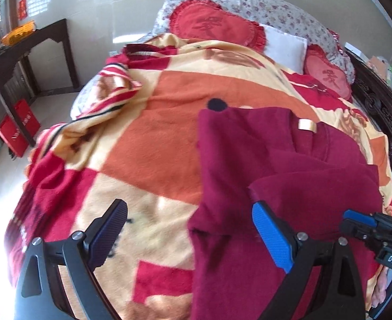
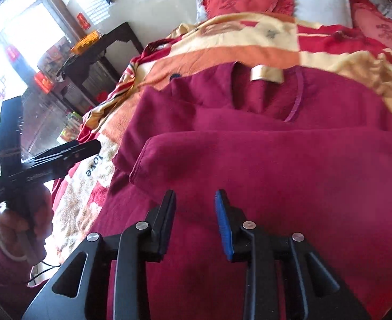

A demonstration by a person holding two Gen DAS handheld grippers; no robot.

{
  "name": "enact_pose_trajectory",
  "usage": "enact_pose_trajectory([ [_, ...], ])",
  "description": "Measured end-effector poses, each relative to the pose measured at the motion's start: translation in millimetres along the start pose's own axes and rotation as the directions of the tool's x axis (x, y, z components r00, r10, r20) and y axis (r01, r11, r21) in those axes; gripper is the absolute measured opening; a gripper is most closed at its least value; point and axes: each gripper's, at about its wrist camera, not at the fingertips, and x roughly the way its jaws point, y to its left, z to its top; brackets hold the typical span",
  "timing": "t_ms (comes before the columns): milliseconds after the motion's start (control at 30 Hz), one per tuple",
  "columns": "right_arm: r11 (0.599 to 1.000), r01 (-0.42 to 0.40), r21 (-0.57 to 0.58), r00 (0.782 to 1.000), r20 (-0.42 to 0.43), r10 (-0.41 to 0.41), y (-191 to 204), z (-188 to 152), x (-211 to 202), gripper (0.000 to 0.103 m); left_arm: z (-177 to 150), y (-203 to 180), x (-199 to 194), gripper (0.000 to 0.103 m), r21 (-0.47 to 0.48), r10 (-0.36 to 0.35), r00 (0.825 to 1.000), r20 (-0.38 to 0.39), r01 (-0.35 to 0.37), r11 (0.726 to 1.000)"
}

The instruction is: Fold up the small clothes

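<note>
I see the maroon sweater (image 2: 249, 138), soft and limp, lying on the bed's blanket (image 1: 147, 138) directly ahead of my right gripper (image 2: 195, 208), slightly parted and empty, while the left gripper (image 1: 189, 229) is spread; I would pinch a folded edge.

Maroon garment (image 2: 262, 160) fleecy matt cloth; blanket (image 1: 147, 144) plush; side table (image 1: 30, 45) dark wood.
</note>
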Motion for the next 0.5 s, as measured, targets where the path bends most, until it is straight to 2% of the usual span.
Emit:
enact_pose_trajectory([
  [67, 0.999, 0.012, 0.029, 1.0, 0.025, -0.013, -6, -9, -18, 0.013, 1, -12, 6, 0.097, 0.011, -0.029, 1.0, -0.003, 0.029, 1.0],
  [167, 0.991, 0.021, 0.133, 0.998, 0.056, -0.029, -32, -24, -46, 0.015, 5, -39, 22, 0.096, 0.071, -0.051, 0.998, -0.035, 0.054, 0.996],
  [233, 0.983, 0.033, 0.181, 0.997, 0.066, -0.046, -50, -33, -64, 0.015, 3, -56, 33, 0.083, 0.11, -0.052, 0.996, -0.075, 0.06, 0.992],
  [300, 0.978, 0.043, 0.206, 0.995, 0.082, -0.061, -60, -42, -76, 0.015, -1, -72, 46, 0.081, 0.153, -0.029, 0.994, -0.107, 0.045, 0.987],
  [367, 0.972, 0.049, 0.228, 0.993, 0.092, -0.072, -69, -49, -86, 0.015, -5, -80, 57, 0.066, 0.179, 0.017, 0.993, -0.121, 0.005, 0.984],
  [433, 0.968, 0.057, 0.245, 0.991, 0.105, -0.085, -78, -54, -94, 0.015, -5, -80, 57, 0.03, 0.174, 0.036, 0.994, -0.104, -0.017, 0.985],
  [467, 0.966, 0.062, 0.253, 0.99, 0.11, -0.092, -82, -56, -98, 0.015, -2, -78, 51, 0.025, 0.157, 0.039, 0.996, -0.085, -0.025, 0.987],
  [500, 0.962, 0.068, 0.263, 0.988, 0.118, -0.102, -88, -58, -102, 0.015, 3, -73, 44, 0.021, 0.129, 0.013, 0.997, -0.074, -0.003, 0.992],
])
